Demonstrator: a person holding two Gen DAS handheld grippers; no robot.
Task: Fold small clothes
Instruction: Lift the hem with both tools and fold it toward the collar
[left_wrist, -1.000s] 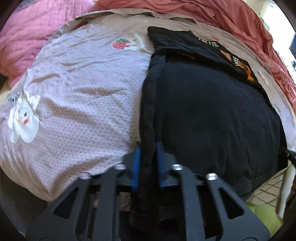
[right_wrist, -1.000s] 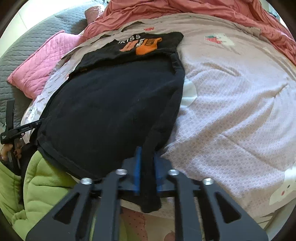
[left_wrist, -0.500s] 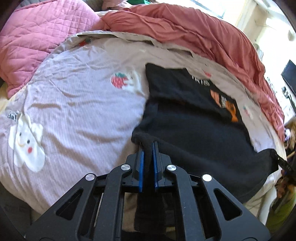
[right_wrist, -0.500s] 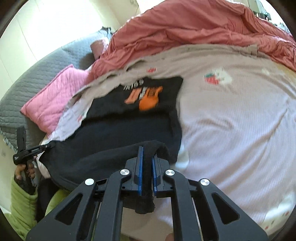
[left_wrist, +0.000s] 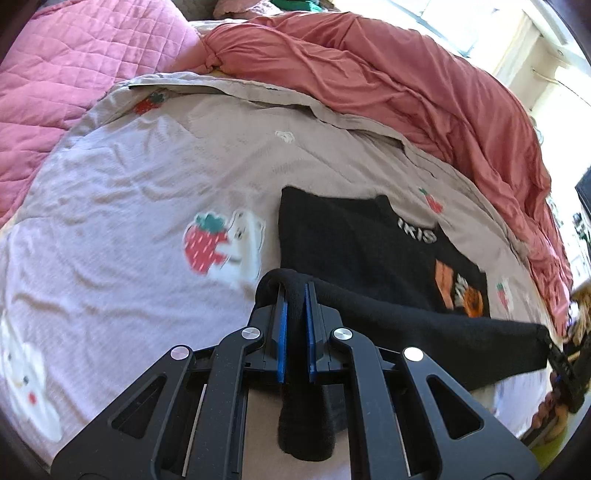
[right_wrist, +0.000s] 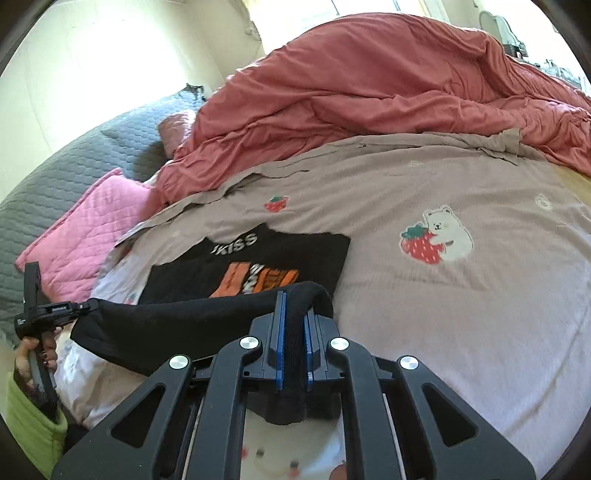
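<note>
A black T-shirt (left_wrist: 354, 236) with white lettering and an orange print lies on the bed; it also shows in the right wrist view (right_wrist: 258, 266). Its near hem is lifted off the bed and stretched between my two grippers. My left gripper (left_wrist: 294, 291) is shut on one hem corner. My right gripper (right_wrist: 294, 301) is shut on the other corner. The right gripper appears at the right edge of the left wrist view (left_wrist: 565, 365), and the left gripper at the left edge of the right wrist view (right_wrist: 55, 308). The raised hem hides the shirt's lower part.
The bed sheet (left_wrist: 110, 229) is mauve with strawberry and bear prints (right_wrist: 436, 240). A rumpled red duvet (right_wrist: 369, 88) lies along the far side. A pink quilted pillow (left_wrist: 74, 62) and a grey quilt (right_wrist: 74, 155) sit by the head end.
Both grippers have lifted the shirt's near hem and carried it forward over the shirt toward the printed end. The flat black back panel is now folded up and mostly out of sight.
</note>
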